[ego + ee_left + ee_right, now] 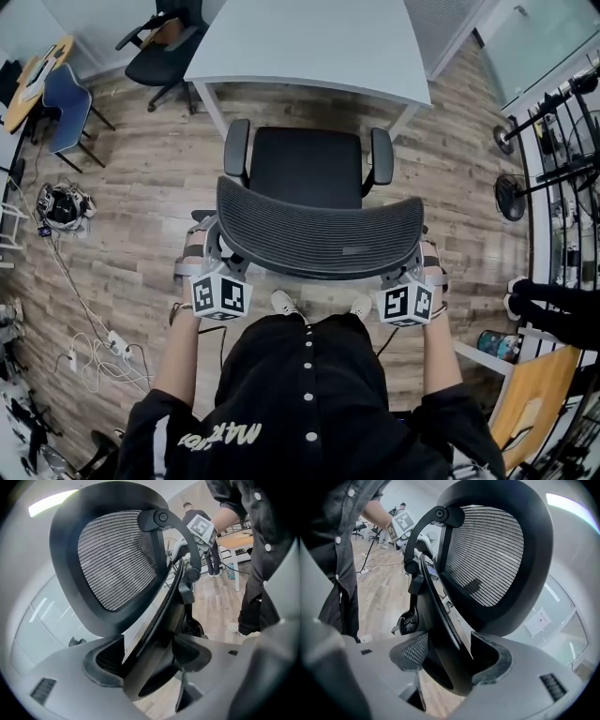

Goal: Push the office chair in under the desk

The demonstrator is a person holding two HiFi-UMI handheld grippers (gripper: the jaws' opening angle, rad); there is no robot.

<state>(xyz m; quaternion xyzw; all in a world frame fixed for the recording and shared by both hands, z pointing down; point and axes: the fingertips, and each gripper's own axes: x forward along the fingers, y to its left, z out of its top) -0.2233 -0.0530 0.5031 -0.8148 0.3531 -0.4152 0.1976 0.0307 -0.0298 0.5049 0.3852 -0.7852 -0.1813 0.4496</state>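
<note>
Black mesh-back office chair sitting centre frame on wood-plank floor, seat facing 12 o'clock, just short of white rectangular desk; strip of floor showing between them. Left gripper clamping backrest rim at 9 o'clock end. Right gripper clamping rim at 3 o'clock end. Both jaw pairs standing wide, rim filling gaps. Second black chair sitting at 11 o'clock, blue chair at 10 o'clock.

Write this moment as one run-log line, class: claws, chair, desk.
left claw: shut on backrest | right claw: shut on backrest | chair: facing desk, not yet under it
</note>
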